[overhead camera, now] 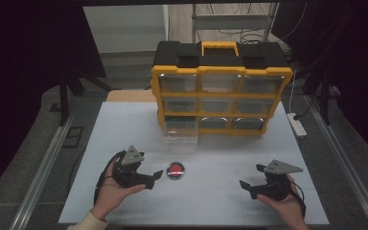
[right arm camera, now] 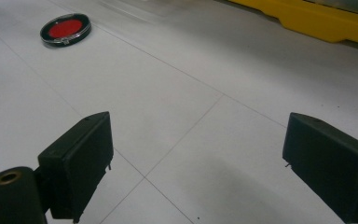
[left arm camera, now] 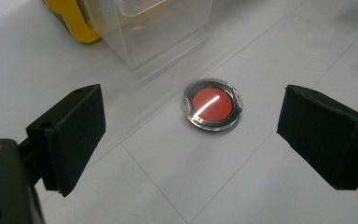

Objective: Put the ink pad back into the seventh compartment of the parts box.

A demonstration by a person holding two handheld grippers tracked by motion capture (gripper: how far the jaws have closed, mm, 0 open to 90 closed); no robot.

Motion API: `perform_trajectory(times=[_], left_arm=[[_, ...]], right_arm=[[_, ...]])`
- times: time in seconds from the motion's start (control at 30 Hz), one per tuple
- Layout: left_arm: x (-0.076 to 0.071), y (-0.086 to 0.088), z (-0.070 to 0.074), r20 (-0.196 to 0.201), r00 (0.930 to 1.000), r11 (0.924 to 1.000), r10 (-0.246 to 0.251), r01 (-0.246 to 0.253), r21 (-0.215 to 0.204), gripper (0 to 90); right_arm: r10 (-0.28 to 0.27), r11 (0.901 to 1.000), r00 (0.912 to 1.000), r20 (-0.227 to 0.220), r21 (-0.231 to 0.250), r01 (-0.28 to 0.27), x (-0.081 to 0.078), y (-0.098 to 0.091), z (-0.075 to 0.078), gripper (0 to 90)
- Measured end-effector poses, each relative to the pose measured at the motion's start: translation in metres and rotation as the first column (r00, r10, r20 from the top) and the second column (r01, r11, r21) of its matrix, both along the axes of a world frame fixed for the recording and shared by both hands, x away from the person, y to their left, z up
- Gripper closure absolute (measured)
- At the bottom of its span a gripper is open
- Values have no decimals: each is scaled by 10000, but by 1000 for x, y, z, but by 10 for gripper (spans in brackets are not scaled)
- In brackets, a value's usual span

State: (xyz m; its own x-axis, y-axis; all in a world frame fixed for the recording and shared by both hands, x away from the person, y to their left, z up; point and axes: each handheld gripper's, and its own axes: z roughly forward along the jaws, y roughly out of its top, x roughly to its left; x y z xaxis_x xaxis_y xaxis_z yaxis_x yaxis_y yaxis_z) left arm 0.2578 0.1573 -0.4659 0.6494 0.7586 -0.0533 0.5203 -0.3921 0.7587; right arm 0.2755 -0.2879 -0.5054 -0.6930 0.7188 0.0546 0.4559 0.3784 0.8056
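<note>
On a white tiled table [overhead camera: 124,143] edged by dark curtains, both sets of tongs gape empty, the left gripper [overhead camera: 156,176] just beside the round red disc [overhead camera: 176,171], the right gripper [overhead camera: 250,181] well apart, a yellow drawer organiser [overhead camera: 220,88] behind.

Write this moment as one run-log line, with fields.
left gripper: open, aimed at red disc | right gripper: open, over table | clear drawer: pulled out
</note>
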Motion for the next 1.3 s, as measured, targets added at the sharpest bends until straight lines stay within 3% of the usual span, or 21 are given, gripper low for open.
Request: perform_trajectory(times=[0.67,1.3], left_arm=[[18,-23,8,-138,9987,9987,-487,489,128,88],[35,-45,1,-633,9934,9948,-954,975,303,89]], right_arm=[[-2,10000,10000,-71,35,2,0,0,-1,87],[29,10000,10000,-67,-27,-29,0,0,-1,87]])
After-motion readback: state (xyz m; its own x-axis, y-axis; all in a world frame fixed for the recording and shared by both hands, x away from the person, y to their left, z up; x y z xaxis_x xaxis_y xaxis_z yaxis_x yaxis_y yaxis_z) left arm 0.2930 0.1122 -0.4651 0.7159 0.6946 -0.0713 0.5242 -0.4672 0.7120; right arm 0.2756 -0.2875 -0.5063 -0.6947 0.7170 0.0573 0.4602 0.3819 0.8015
